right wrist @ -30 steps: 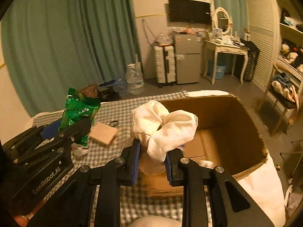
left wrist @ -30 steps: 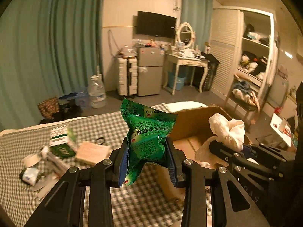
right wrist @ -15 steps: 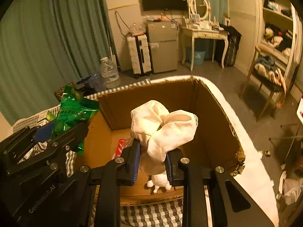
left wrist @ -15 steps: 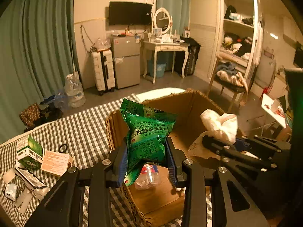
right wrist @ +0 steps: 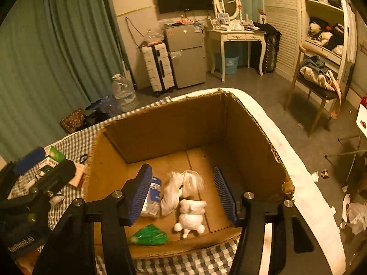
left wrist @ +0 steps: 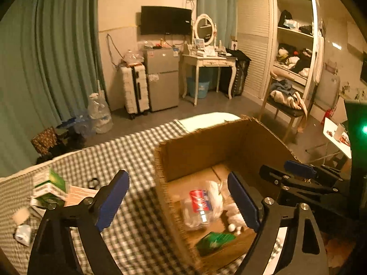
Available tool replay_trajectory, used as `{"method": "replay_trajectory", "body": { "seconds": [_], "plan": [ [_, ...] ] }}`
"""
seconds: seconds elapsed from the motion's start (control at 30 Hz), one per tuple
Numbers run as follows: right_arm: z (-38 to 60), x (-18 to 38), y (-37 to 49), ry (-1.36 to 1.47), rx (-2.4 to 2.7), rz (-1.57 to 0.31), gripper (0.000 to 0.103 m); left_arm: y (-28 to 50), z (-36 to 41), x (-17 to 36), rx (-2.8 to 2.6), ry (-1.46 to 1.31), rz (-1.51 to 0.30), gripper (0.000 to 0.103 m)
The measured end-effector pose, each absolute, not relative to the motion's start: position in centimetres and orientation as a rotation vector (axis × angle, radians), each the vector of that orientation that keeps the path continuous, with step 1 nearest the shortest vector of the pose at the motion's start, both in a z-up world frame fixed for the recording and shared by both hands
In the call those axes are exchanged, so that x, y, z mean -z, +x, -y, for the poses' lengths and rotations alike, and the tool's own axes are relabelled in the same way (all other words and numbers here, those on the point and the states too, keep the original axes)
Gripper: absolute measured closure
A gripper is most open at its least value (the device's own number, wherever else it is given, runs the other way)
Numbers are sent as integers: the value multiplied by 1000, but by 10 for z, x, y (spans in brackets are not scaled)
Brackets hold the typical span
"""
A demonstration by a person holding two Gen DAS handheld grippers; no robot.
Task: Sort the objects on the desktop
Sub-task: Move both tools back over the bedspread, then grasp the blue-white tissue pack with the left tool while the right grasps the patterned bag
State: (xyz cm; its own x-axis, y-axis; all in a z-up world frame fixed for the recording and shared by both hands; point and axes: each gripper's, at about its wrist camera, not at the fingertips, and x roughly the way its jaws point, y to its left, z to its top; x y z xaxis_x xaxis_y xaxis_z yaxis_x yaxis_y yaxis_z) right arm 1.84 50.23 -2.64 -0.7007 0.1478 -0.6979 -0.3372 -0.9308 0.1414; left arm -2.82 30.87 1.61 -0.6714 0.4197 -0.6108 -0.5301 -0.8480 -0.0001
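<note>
An open cardboard box [right wrist: 252, 135] stands on the checked tablecloth [left wrist: 128, 155]. Inside lie a green packet [right wrist: 149, 237], a white cloth [right wrist: 181, 188], a white plush toy [right wrist: 191, 215] and a clear plastic bottle [right wrist: 152, 197]. My right gripper [right wrist: 182, 194] is open and empty above the box floor, over the cloth. My left gripper [left wrist: 179, 201] is open and empty over the box's left wall [left wrist: 165, 190]; the green packet [left wrist: 214, 243] and bottle [left wrist: 199, 206] show below it. The left gripper also shows in the right wrist view [right wrist: 34, 183].
Left of the box on the tablecloth lie a green-and-white carton [left wrist: 49, 188], a paper leaflet [left wrist: 79, 194], a black ring [left wrist: 93, 181] and small white items [left wrist: 23, 235]. Beyond the table are a suitcase [left wrist: 135, 87], a small fridge [left wrist: 162, 78] and a chair [right wrist: 318, 80].
Both grippers have opened. The green packet has dropped from the left gripper and the white cloth from the right one; both now lie in the box.
</note>
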Motion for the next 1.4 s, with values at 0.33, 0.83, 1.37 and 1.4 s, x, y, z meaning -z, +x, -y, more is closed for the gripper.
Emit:
{"method": "replay_trajectory", "body": {
  "seconds": [0.33,0.83,1.37,1.4],
  "plan": [
    [-407,-6,27,-996,-2847,-289,42,-27,-151,-49,-2737,-815,-239,0],
    [-236,48,-11,-1055,-3205,-246,33,-37,48,53,-2999,-1077,-116,0],
    [-157,140,-102,-1312,-3247,-70,33,-108,104,157,-2957,-1208,131,0],
    [-153,144,-107,-1326,-3259,-66,33,-112,110,159,-2962,-1192,174,0]
  ]
}}
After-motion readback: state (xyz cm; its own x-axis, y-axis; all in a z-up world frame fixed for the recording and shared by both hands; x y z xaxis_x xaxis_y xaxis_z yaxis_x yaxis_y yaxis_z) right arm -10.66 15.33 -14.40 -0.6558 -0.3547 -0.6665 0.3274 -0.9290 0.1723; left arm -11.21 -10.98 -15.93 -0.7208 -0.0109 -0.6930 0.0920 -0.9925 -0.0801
